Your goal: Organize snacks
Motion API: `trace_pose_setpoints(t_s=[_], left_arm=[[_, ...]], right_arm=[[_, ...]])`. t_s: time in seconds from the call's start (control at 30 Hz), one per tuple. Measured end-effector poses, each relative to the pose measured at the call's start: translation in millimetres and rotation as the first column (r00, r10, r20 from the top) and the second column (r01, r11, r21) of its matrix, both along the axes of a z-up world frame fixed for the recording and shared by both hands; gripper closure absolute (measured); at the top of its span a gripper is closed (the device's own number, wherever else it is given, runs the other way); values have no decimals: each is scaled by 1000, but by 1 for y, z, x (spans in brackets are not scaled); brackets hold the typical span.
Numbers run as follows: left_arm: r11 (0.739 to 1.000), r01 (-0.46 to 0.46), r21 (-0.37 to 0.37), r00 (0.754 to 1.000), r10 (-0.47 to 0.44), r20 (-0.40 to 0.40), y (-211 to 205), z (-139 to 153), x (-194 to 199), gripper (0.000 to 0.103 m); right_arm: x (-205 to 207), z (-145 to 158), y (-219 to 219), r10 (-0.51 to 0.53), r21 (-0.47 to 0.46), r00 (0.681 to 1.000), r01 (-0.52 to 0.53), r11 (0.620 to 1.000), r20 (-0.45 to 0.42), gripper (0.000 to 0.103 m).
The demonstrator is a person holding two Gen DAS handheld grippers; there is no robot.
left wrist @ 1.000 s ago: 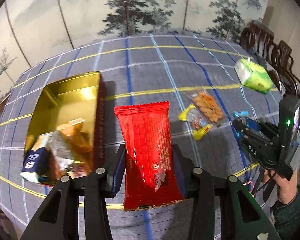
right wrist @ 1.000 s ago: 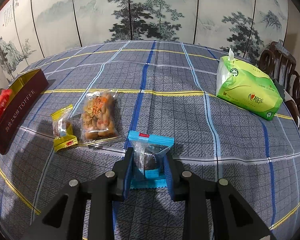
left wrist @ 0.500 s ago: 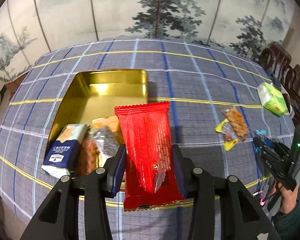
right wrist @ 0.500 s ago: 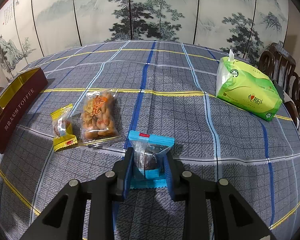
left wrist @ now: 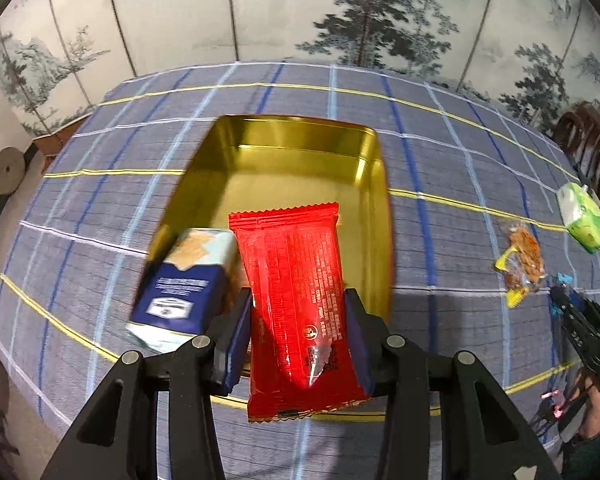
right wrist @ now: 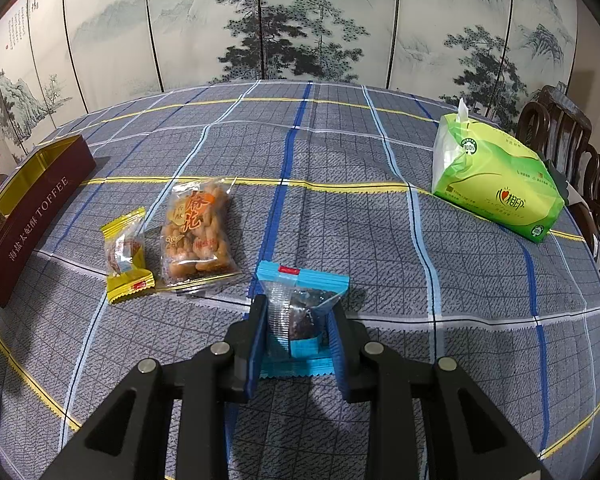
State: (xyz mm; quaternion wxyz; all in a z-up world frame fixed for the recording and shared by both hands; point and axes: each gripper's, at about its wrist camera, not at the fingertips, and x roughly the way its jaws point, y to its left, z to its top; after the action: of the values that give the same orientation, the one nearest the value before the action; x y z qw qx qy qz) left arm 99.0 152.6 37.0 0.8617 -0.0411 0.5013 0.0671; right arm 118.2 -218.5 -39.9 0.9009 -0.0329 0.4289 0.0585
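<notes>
The left gripper is clamped on a flat red foil snack packet, held over the near end of the open gold-lined toffee tin, beside a blue-and-white biscuit packet lying in it. The right gripper pinches a small blue-edged clear sachet against the checked blue tablecloth, near a clear bag of fried twists and a yellow-wrapped candy.
</notes>
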Motion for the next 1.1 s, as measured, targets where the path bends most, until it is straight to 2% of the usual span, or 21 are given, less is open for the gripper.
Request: trace_pose_setpoints(t_s=[0.3,0.47,0.67,0.93,1.1], left_arm=[[997,-67,40,998,68,-10,30,-4,-3,63],[992,-72,103,997,75,-27,35,-10,-2,63],[989,-50,137,998,56,-38,34,-17,-2,63],[991,-45,129,998,51,-46,33,-17,1,63],[991,-45,128,998,52,-48,33,-17,1,59]], right_arm=[[0,0,0,0,-1,1000,0,1000,0,74],[0,0,1,0,-3,1000,0,1000,0,74],[0,0,0,0,-7,1000,0,1000,2,74],[0,0,0,1,-10,1000,-1,1000,2,74],[-1,0,0,1,-11,1000,-1,1000,2,74]])
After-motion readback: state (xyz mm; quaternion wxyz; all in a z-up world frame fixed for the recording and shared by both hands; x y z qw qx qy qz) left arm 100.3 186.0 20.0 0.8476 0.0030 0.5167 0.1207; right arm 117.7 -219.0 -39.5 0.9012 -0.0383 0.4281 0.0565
